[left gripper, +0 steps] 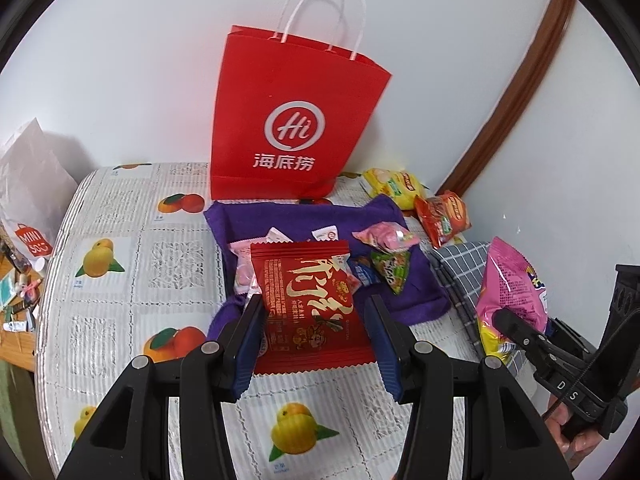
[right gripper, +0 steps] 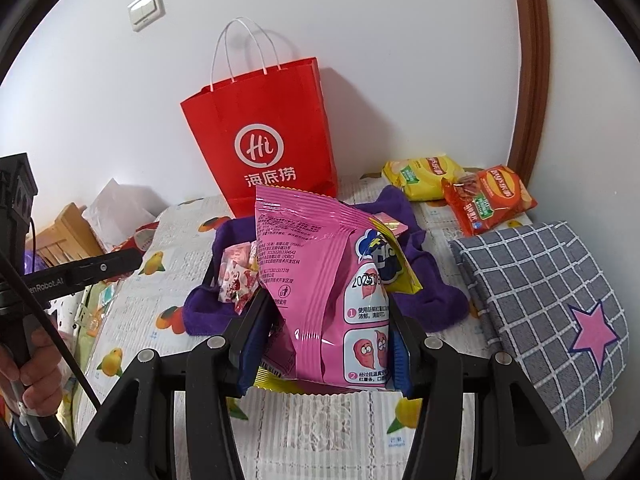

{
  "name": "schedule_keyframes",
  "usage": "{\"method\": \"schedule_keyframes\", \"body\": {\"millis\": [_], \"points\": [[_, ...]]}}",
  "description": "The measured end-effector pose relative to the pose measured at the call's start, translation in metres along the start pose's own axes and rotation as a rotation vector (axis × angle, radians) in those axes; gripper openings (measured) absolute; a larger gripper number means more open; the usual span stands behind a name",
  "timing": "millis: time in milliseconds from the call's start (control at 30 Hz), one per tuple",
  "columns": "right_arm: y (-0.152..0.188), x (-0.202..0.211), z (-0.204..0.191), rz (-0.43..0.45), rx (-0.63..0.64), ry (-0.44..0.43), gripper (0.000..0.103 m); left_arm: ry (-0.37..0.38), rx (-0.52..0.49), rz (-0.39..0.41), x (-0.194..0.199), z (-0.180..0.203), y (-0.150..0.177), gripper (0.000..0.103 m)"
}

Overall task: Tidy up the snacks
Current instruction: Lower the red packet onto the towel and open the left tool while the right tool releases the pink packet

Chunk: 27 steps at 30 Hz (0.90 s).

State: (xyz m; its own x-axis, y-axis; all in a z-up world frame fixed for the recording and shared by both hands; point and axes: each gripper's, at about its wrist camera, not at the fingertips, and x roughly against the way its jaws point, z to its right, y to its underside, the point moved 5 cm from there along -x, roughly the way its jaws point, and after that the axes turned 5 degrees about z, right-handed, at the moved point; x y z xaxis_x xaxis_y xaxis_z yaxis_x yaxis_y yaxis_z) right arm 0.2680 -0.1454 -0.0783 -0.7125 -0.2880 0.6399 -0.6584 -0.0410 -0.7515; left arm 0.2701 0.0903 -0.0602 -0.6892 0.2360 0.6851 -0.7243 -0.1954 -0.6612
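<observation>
we see the left gripper [left gripper: 316,320] partly closed w/ its blue pads clamped on a red snack packet [left gripper: 310,308], held upright betw. the fingers. the right gripper [right gripper: 326,332] is likewise part-closed, gripping a pink snack bag [right gripper: 332,288] at its lower end. just ahead of both grippers there's a purple cloth [left gripper: 416,296] w/ small snacks on it: pink candy [left gripper: 386,238], a green triangle pack [left gripper: 394,270]. further ahead, a red paper bag [left gripper: 296,120] stands upright against the wall. ahead & to the right of the right gripper lie a yellow chip bag [right gripper: 424,174] and an orange chip bag [right gripper: 488,204], touching; nearer on the right, a grey checked cloth [right gripper: 540,280] w/ a pink star. all on a fruit-print table cover [left gripper: 120,248].
</observation>
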Motion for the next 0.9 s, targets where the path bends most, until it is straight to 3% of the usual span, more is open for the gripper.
{"method": "schedule_keyframes", "body": {"millis": [367, 900], "points": [[-0.013, -0.051, 0.001, -0.031, 0.011, 0.011, 0.052, 0.004, 0.016, -0.035, -0.044, -0.007, -0.016, 0.048], [-0.059, -0.104, -0.02, -0.04, 0.076, -0.029, 0.052, -0.005, 0.025, -0.073, -0.097, -0.02, -0.037, 0.048]]}}
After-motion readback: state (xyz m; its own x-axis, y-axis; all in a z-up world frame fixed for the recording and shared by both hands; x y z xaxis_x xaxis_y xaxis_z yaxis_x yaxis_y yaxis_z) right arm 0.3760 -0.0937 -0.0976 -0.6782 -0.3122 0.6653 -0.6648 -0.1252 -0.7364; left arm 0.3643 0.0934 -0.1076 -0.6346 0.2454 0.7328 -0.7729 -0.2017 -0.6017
